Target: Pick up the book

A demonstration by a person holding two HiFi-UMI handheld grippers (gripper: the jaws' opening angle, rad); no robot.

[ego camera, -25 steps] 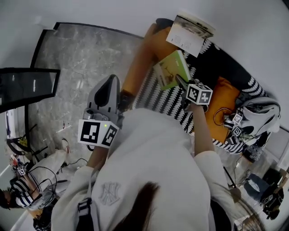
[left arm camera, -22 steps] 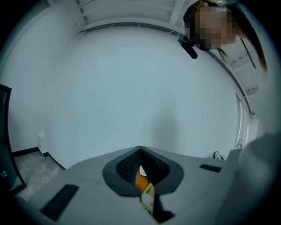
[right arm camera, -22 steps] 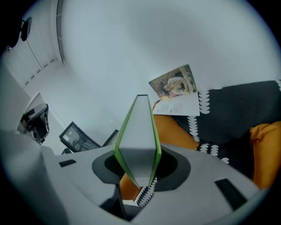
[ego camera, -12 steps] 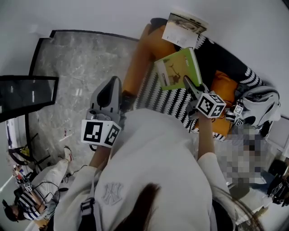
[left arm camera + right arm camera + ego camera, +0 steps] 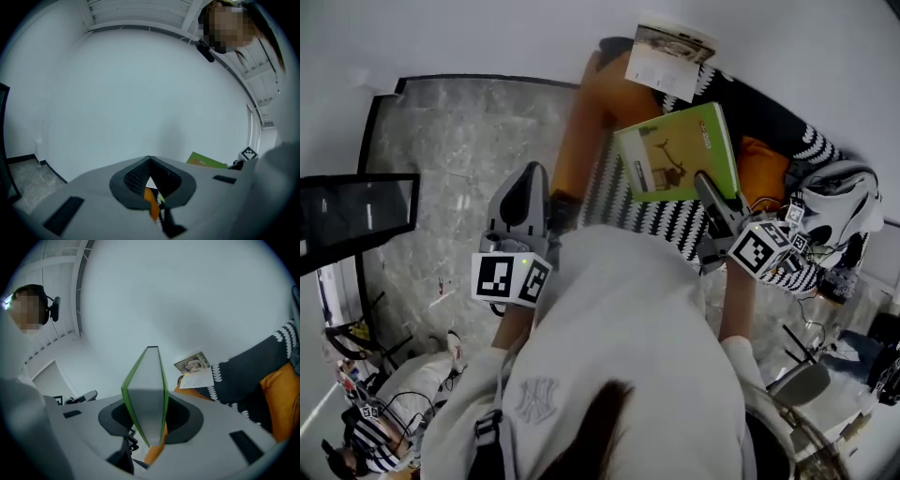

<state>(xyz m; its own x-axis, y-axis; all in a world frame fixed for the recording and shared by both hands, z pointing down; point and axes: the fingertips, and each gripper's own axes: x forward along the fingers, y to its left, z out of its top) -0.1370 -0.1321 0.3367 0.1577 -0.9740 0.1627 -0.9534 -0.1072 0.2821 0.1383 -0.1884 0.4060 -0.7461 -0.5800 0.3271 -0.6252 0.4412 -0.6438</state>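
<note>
Raised since a second ago, the book has been brought up and nearer the head camera by the right gripper, while the left gripper has been kept much where it was.

The right jaws are held part-way apart and are pinched on the book's lower edge. In the right gripper view the book is seen edge-on, standing upright between the two pads, with its pale page edges framed by the green covers. In the head view it is shown lifted off the sofa and held above the seat, with its green front turned upward and a dark drawing visible on it.

The left jaws are brought together at their tips, and nothing is gripped between them. Only a thin strip of the sofa is glimpsed through the slit behind the tips. That gripper is held off the sofa's left side, above the floor, and is pointed toward the wall.

A black-and-white zigzag blanket is spread over the sofa's seat, directly beneath the book. At the sofa's far end an open booklet is propped against the wall. Left of the sofa the grey marbled floor is seen, and well away from the sofa, at the lower left, another person in striped sleeves is shown.
</note>
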